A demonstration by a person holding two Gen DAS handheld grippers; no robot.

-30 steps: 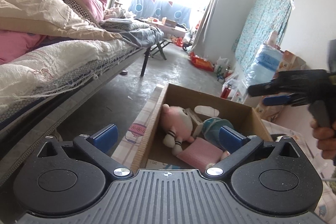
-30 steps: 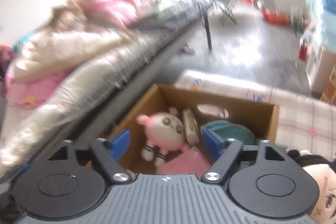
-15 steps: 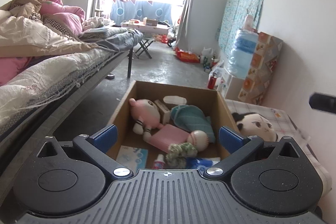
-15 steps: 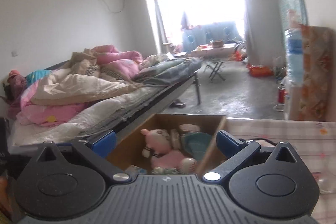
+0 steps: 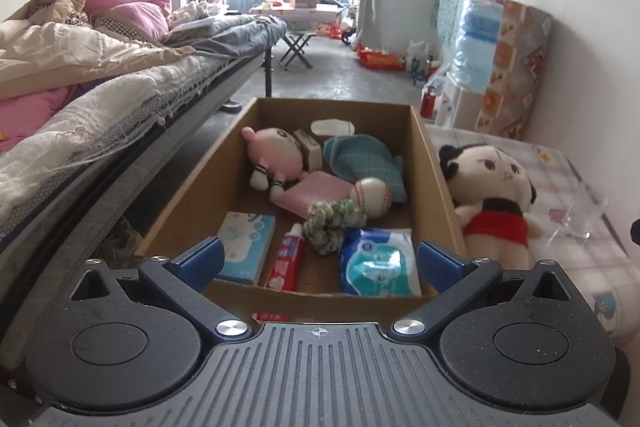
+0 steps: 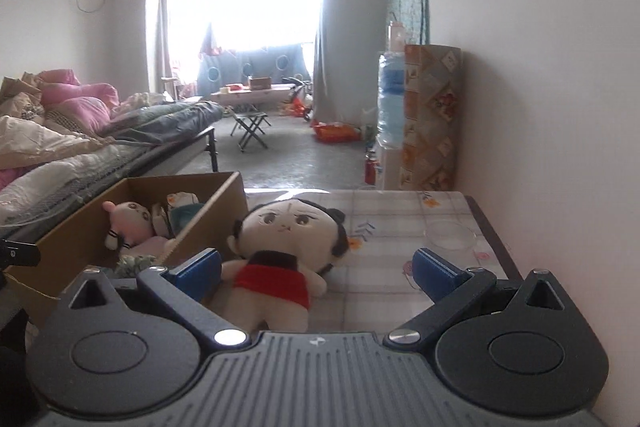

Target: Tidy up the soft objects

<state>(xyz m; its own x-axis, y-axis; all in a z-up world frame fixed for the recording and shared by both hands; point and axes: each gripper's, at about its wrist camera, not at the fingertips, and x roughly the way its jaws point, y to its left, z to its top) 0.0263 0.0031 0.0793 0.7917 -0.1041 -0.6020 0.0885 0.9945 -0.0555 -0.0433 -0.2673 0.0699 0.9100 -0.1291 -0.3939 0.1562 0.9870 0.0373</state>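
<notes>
While hovering by the cardboard box [image 5: 434, 167], both grippers are gaping wide, holding nothing: L gripper [image 5: 320, 261], R gripper [image 6: 318, 269]; doll [image 6: 290, 247] sitting at R's 11 o'clock.

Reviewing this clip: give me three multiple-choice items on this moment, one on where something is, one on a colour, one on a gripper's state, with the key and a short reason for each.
1. Where is the black-haired doll?
A. inside the cardboard box
B. on the checked cloth beside the box
C. on the bed

2. What colour is the doll's skirt?
A. red
B. green
C. yellow

3. How do the jaws of the right gripper stand?
A. shut on the doll
B. shut on nothing
C. wide open, the doll lying between them untouched

Key: B, it lies outside the wall of the cardboard box; A, the band at its waist is red; C, both blue pads stand clear of the doll.
</notes>
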